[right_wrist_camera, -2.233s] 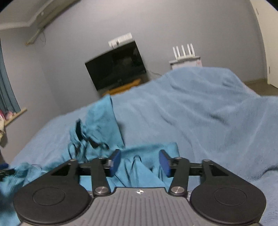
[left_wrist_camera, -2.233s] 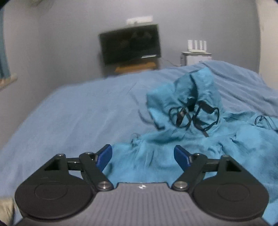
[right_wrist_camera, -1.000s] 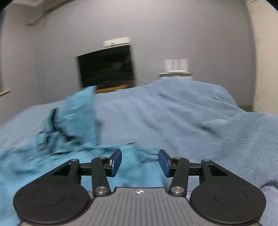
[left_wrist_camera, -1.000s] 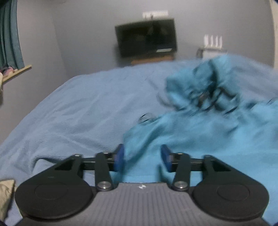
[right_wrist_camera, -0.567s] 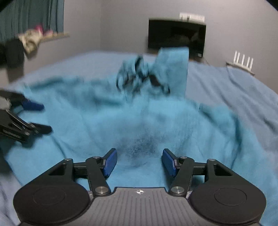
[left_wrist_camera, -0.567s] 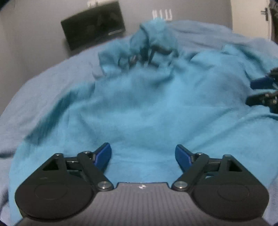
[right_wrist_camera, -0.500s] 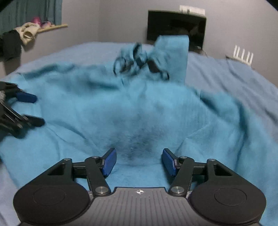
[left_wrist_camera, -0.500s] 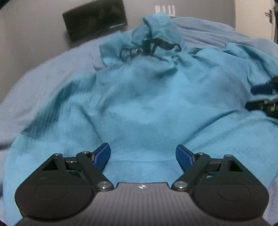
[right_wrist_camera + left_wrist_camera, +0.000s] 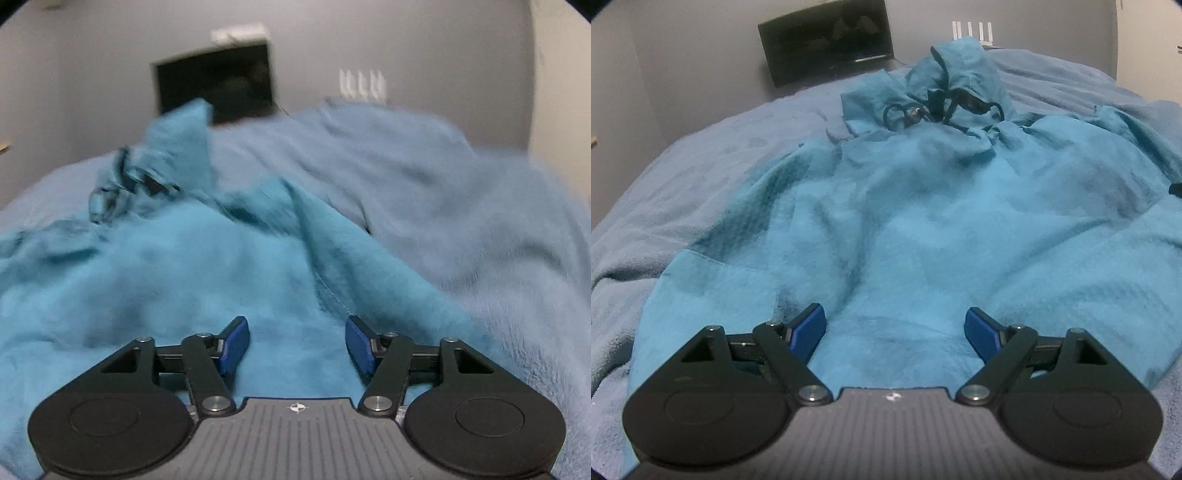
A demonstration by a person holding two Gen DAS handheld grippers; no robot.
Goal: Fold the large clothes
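Note:
A teal hooded sweatshirt (image 9: 923, 206) lies spread on the bed, hood (image 9: 960, 66) and dark drawstrings (image 9: 934, 107) at the far end, hem nearest me. My left gripper (image 9: 895, 328) is open and empty just above the hem. In the right wrist view the sweatshirt (image 9: 166, 280) fills the lower left, its hood (image 9: 181, 147) standing up at the back. My right gripper (image 9: 296, 345) is open and empty over the garment's right side, near its edge. That view is blurred.
A light blue blanket (image 9: 701, 155) covers the bed (image 9: 461, 221) all around the garment. A dark TV (image 9: 827, 48) hangs on the grey far wall, and a white router (image 9: 971, 31) stands to its right.
The sweatshirt was pulled toward me and now lies spread flat. Both grippers, earlier closed further on its cloth, have opened. The right gripper has swung from the body toward the garment's right edge.

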